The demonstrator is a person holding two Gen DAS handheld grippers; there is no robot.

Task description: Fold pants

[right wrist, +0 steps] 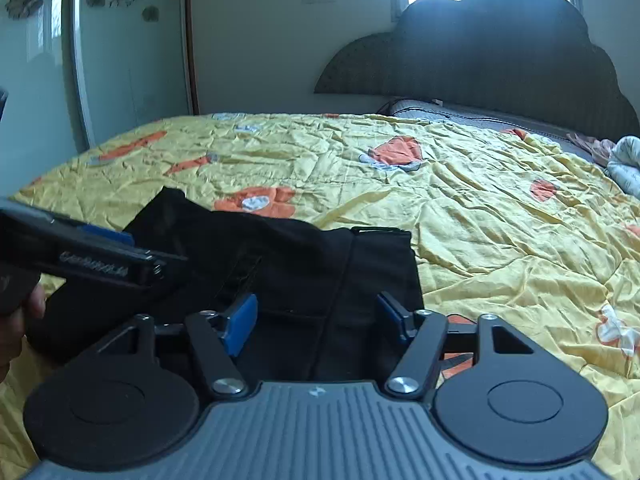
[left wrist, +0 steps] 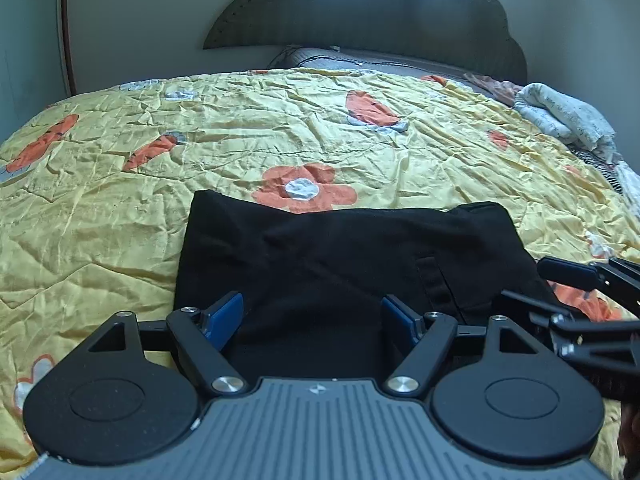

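Your black pants (left wrist: 344,264) lie folded into a compact bundle on the yellow flowered quilt (left wrist: 120,208) that covers the bed, close to the near edge of the bed and roughly midway along it. The far edge of the bundle stops just short of an orange flower with a white centre (left wrist: 303,189); a seam and a pocket opening show on the bundle's right half. Your left gripper (left wrist: 312,320) sits over the near part of the pants with its jaws spread wide; the blue pads (left wrist: 228,316) stand apart and clamp nothing, though black cloth lies below and between them. Your right gripper (right wrist: 316,320) is likewise spread, over the right part of the bundle near its right edge, with the pads (right wrist: 242,322) clear of the cloth; whether any fingertip brushes the fabric cannot be told. In the right wrist view the left gripper crosses in from the left edge above the pants, and part of your hand (right wrist: 24,312) shows behind it. In the left wrist view the right gripper's black linkage enters at the right edge, just beside the bundle. A dark scalloped headboard (left wrist: 360,12) stands at the far end of the bed, a grey pillow (left wrist: 360,60) below it. Crumpled pale cloth (left wrist: 568,116) lies at the far right corner of the bed.
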